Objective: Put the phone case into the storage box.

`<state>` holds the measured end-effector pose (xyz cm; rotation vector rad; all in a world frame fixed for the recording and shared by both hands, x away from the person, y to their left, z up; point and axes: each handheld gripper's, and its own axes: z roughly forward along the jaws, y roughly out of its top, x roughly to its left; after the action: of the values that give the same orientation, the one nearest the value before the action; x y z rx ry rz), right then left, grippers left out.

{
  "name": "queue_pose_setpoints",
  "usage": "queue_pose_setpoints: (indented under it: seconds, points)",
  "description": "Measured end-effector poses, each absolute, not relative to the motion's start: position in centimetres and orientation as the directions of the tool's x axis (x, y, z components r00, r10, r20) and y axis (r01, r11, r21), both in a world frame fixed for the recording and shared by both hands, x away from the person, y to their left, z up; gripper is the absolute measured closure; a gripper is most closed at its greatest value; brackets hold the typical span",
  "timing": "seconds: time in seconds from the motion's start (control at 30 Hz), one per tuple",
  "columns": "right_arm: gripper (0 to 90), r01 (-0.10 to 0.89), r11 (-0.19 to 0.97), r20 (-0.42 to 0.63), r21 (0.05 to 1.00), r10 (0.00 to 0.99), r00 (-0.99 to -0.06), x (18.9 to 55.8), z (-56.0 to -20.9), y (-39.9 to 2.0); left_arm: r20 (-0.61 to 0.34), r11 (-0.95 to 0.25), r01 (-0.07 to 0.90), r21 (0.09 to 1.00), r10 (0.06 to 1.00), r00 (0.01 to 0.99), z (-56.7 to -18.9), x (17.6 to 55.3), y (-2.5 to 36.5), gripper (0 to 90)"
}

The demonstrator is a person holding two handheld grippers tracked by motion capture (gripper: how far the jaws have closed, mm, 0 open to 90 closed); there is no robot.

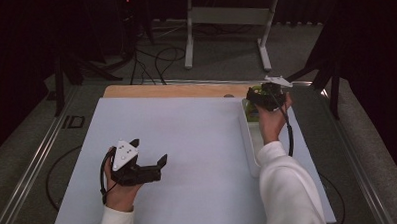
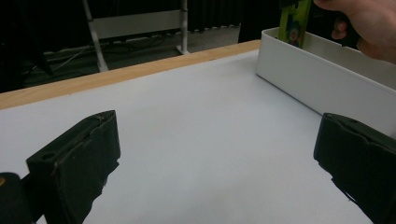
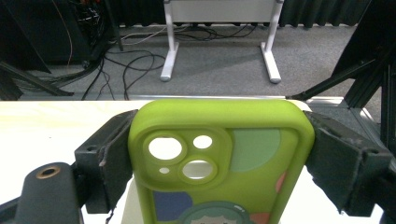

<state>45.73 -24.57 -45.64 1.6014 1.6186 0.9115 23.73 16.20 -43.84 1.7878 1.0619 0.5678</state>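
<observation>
A lime-green phone case (image 3: 219, 158) with camera cut-outs and a cartoon print is clamped between both jaws of my right gripper (image 3: 219, 154). In the high view that right gripper (image 1: 266, 95) hovers over the far end of a white tray (image 1: 248, 145) at the table's right side, the case (image 1: 256, 91) just visible in it. The left gripper view catches the case (image 2: 294, 21) upright above the tray (image 2: 308, 79), a hand beside it. My left gripper (image 1: 150, 153) stands open near the front left of the white board, jaws wide apart with nothing between them (image 2: 215, 158).
A white board (image 1: 187, 142) covers the table, with a wooden strip (image 1: 175, 90) showing along its far edge. Beyond the table stand a white metal frame (image 1: 228, 21), floor cables (image 1: 155, 63) and dark stands to the right (image 1: 330, 72).
</observation>
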Motion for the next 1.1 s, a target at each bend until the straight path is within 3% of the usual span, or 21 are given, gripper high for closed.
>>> queue_pose_setpoints:
  seconds: [1.1]
  points:
    - [15.3,0.547,0.022,0.0,0.837,0.999,-0.04,46.3,-46.8,-24.0,-0.079,-0.164,0.413,0.896,0.855,0.512,-43.8,23.7,16.5,1.3]
